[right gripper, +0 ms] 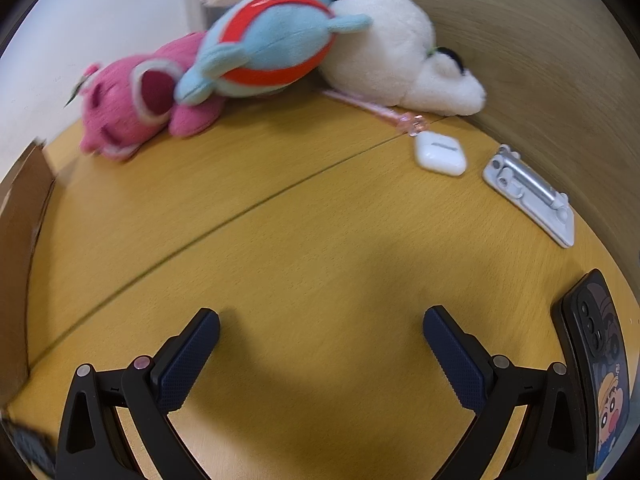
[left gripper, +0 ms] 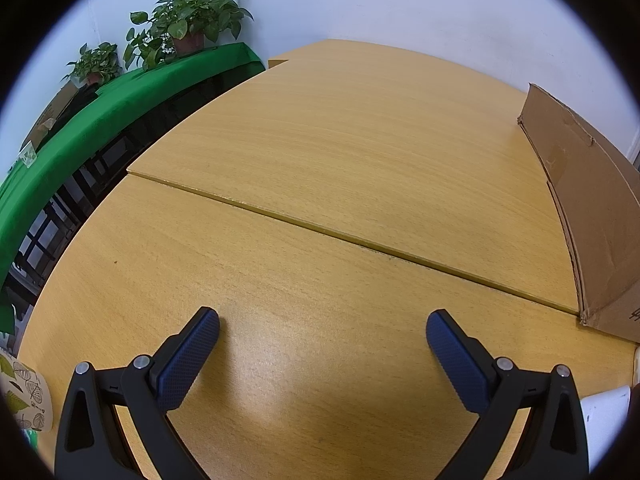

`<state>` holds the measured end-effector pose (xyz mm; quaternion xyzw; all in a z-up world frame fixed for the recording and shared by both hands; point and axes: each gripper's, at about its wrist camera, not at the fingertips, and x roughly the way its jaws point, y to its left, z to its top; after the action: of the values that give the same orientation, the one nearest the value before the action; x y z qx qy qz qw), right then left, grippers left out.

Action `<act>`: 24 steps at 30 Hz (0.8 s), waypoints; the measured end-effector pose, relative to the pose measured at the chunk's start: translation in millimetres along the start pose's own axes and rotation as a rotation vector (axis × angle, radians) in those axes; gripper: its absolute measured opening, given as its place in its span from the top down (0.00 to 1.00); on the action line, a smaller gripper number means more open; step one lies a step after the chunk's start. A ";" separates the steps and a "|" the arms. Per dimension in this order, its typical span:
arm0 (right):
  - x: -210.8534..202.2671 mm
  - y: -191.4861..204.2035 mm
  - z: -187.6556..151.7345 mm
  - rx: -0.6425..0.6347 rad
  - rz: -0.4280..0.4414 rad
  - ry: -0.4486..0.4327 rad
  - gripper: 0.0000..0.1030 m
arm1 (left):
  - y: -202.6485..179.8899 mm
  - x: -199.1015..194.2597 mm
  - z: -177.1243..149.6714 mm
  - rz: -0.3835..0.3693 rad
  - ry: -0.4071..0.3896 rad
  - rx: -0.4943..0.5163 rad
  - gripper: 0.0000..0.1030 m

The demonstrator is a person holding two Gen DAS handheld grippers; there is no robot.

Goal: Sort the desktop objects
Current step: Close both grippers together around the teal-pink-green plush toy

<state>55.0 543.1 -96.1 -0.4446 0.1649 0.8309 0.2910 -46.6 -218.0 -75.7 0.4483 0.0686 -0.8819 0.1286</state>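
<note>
Presently nothing gripped on either side. Left claw [left gripper: 322,332] spread wide over bare pale-wood surface [left gripper: 320,160], blue textured pads touching nothing; brown corrugated cardboard box [left gripper: 580,208] standing to its right, leaf-printed paper cup [left gripper: 24,392] at far lower left, white object at lower right edge, too cropped to identify. Right claw [right gripper: 320,330] equally wide apart, empty, above the same surface, no item between its pads.

Items awaiting sorting, right view: pink plush bear [right gripper: 132,104], blue-and-red plush fish [right gripper: 268,48] lying partly on it, cream plush animal [right gripper: 400,52] pressed against the fish; white earbud case [right gripper: 440,154] just beside a pink beaded strap [right gripper: 384,114]; silver folding metal stand [right gripper: 528,196] near the case; black cartoon-printed phone [right gripper: 596,368] close to the right finger.

Probable hazards: phone nudged by the right finger during any sideways sweep, owing to closeness; neighbouring plush dragged along when one is lifted, owing to overlap; earbud case likely slippery, with strap possibly snagging; some motion blur in right view, hence imprecise aim.
</note>
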 end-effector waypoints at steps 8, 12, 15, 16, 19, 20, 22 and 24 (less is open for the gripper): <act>-56.5 27.2 -32.6 -0.109 0.082 0.054 0.00 | -29.3 -83.8 -24.6 -0.162 -0.152 0.080 0.00; -131.5 78.5 -41.6 -0.255 0.231 -0.064 0.00 | -65.3 -168.9 -39.0 -0.337 -0.260 0.127 0.00; -188.2 126.6 -63.5 -0.370 0.388 -0.119 0.00 | -97.2 -201.4 -53.5 -0.466 -0.227 0.176 0.00; -196.4 143.0 -66.5 -0.399 0.427 -0.126 0.00 | -109.9 -205.7 -58.8 -0.525 -0.194 0.187 0.00; -229.6 187.3 -97.5 -0.523 0.563 -0.120 0.00 | -143.1 -201.8 -75.9 -0.673 -0.058 0.214 0.00; -236.3 199.0 -112.7 -0.561 0.594 -0.108 0.00 | -153.2 -199.1 -81.9 -0.699 -0.023 0.226 0.00; -239.4 215.1 -132.5 -0.614 0.626 -0.076 0.00 | -171.0 -192.8 -96.3 -0.710 0.014 0.256 0.00; -246.0 232.0 -160.5 -0.656 0.664 -0.043 0.00 | -179.3 -187.6 -102.3 -0.708 0.033 0.252 0.00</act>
<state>119.1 194.6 24.5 -0.4188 0.0207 0.8965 -0.1434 86.8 8.9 16.8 0.4231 0.1123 -0.8660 -0.2415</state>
